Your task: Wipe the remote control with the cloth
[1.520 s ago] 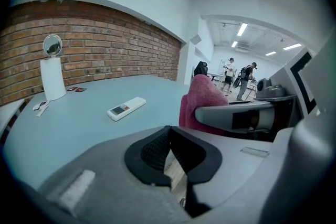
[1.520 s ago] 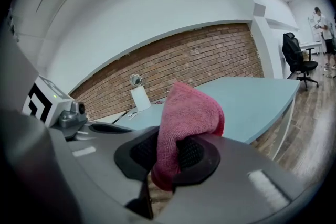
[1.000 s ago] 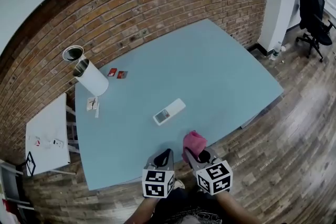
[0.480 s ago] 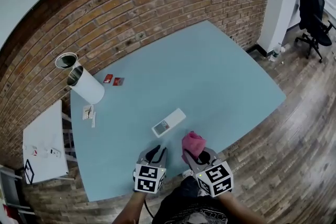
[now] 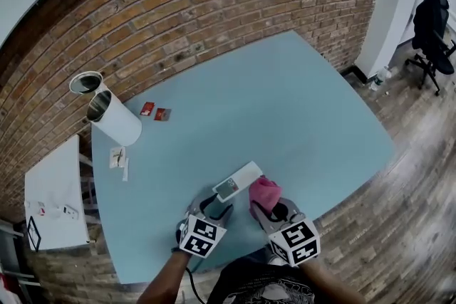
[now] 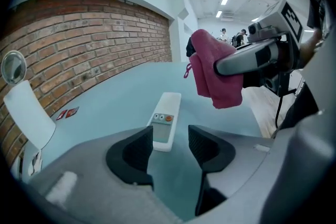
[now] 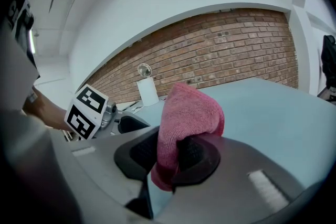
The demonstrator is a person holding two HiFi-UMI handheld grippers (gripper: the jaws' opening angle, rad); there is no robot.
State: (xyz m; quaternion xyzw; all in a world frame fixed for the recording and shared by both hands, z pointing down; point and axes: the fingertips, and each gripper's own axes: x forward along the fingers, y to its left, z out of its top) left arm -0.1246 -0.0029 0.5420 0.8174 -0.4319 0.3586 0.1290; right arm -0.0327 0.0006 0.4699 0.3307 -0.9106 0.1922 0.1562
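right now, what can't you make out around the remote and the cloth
- remote control: button markings too small in the head and left gripper views
- cloth: the pinched part is hidden inside the right claw in the right gripper view
- red cards: print too small in the head view

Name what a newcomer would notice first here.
The pink cloth, clamped in the right gripper above the pale blue table near its front edge. Beside it the left gripper, jaws just opening, frames the white remote control lying flat, not gripping it. A brick wall runs behind.
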